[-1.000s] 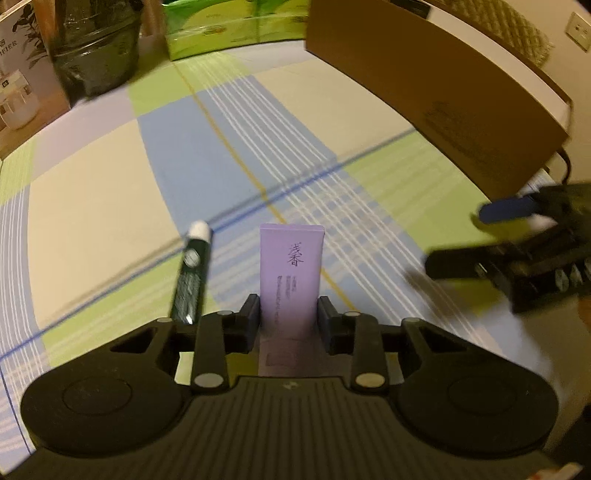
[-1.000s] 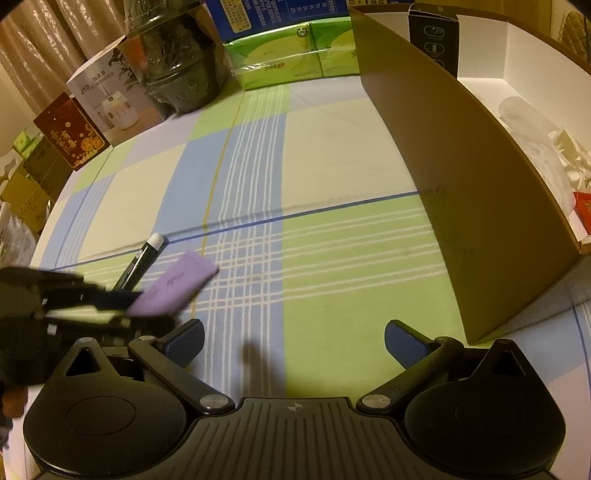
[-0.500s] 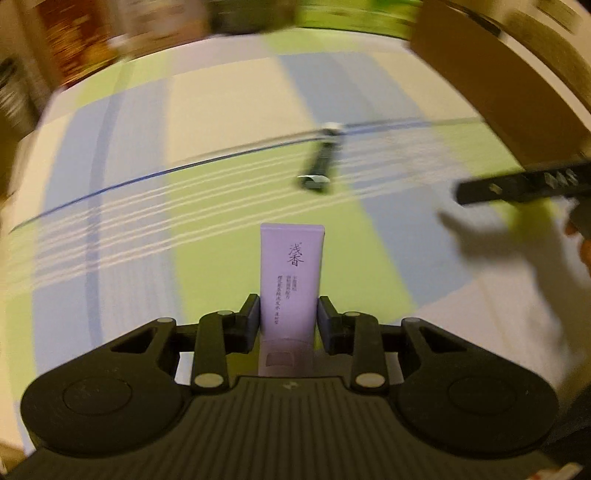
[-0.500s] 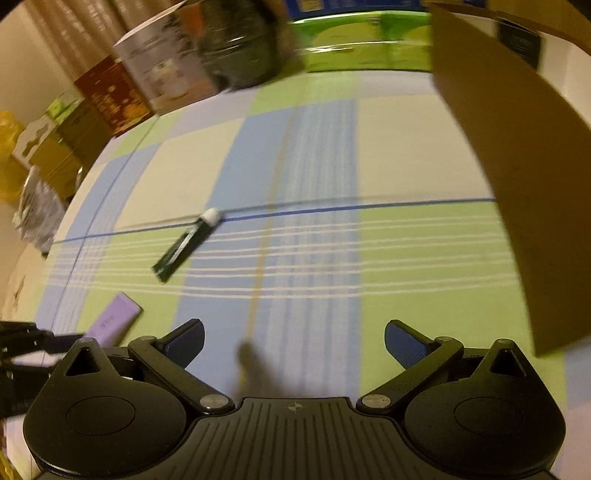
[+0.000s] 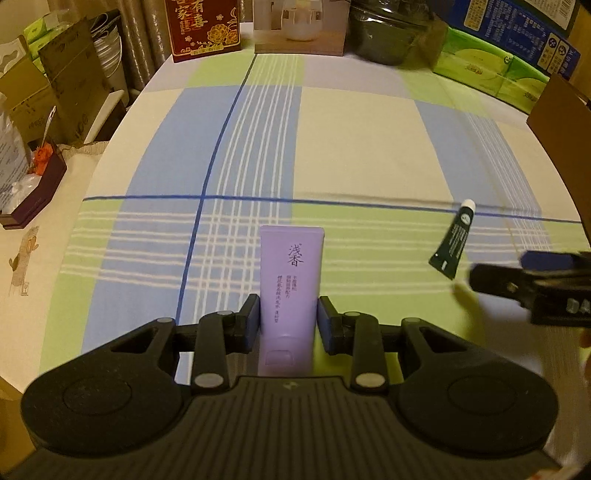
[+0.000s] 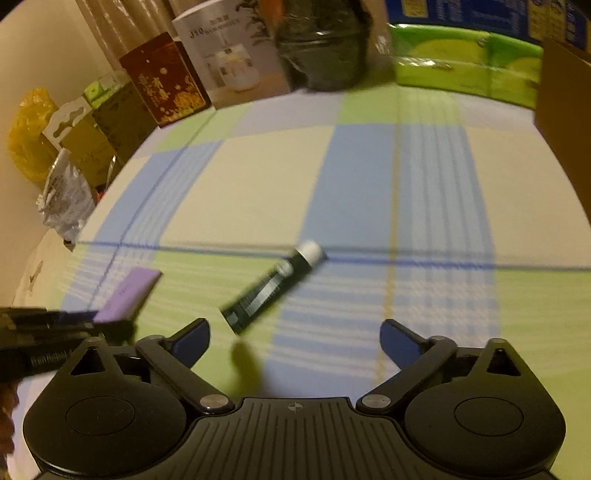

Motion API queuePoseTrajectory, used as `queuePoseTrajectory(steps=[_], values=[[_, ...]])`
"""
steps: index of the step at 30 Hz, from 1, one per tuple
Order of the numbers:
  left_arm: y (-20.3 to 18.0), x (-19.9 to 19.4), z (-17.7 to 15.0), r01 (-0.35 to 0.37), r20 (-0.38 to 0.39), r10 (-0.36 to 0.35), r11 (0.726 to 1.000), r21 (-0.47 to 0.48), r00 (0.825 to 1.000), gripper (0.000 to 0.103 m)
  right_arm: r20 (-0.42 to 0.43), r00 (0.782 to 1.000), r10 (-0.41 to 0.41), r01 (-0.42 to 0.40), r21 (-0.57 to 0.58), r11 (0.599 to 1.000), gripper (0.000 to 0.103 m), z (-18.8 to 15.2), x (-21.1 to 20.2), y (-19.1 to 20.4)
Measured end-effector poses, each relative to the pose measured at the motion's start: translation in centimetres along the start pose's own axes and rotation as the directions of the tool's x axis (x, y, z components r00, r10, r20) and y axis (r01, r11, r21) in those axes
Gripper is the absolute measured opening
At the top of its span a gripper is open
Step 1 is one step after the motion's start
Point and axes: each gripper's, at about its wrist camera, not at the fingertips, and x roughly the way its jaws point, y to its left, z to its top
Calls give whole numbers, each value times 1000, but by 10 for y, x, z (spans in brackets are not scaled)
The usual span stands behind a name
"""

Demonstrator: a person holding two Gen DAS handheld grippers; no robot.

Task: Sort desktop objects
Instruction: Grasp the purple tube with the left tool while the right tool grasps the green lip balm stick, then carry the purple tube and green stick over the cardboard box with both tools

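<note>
The left gripper (image 5: 289,320) pinches one purple tube (image 5: 290,275) between its two blue pads, which press on the tube's sides near its lower end. The tube stands straight out ahead of the jaws, printed face to the camera, held clear above the checked tablecloth (image 5: 354,147). In the right wrist view this gripper enters from the left edge, with the purple tube (image 6: 127,295) sticking out of it at a slant.

The right gripper (image 6: 294,338) has its two fingers spread wide and closing, with nothing between them. It points down at the cloth. Just ahead of its left finger lies one dark green tube (image 6: 271,288) with a white cap, flat on the cloth and slanted, cap end farther away and toward the right. The tube is outside the gap between the fingers and untouched. From the left wrist view the same green tube (image 5: 453,240) lies well to the right of the purple one, and the right gripper (image 5: 532,284) comes in from the right edge just below it.

Two tubes show in all: one held, one lying. Along the far edge of the table stand a red box (image 5: 202,27), a white carton (image 5: 300,26), a dark bag (image 5: 391,33) and green packs (image 5: 487,74). The brown wall of one cardboard box (image 5: 565,122) rises at the right.
</note>
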Motion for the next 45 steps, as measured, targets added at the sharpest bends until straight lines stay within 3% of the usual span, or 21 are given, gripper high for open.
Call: queuePoseTrajectory(steps=[3, 6, 8, 11, 16, 27, 37, 45], values=[[1, 2, 3, 0, 2, 0, 1000, -9, 1000, 28, 25, 1000, -11, 11, 3, 1000, 85, 8, 11, 9], [1, 3, 3, 0, 3, 0, 1000, -9, 1000, 28, 43, 998, -43, 44, -6, 999, 71, 15, 21, 18], [2, 3, 4, 0, 3, 0, 1000, -9, 1000, 28, 49, 995, -86, 88, -50, 995, 53, 18, 27, 25], [2, 4, 4, 0, 3, 0, 1000, -9, 1000, 28, 54, 991, -123, 129, -139, 982, 37, 15, 30, 33], [-1, 6, 8, -11, 3, 11, 1000, 2, 1000, 28, 58, 994, -96, 108, -259, 960, 16, 3, 28, 34], [-9, 6, 7, 1, -18, 0, 1000, 24, 1000, 31, 25, 999, -44, 50, -327, 944, 14, -19, 9, 29], [-46, -11, -17, 88, -59, -82, 991, 102, 995, 26, -8, 998, -55, 49, -334, 941, 14, -50, -26, 12], [-86, -23, -41, 161, -87, -146, 967, 198, 985, 26, -24, 998, -65, 53, -327, 944, 14, -73, -52, -5]])
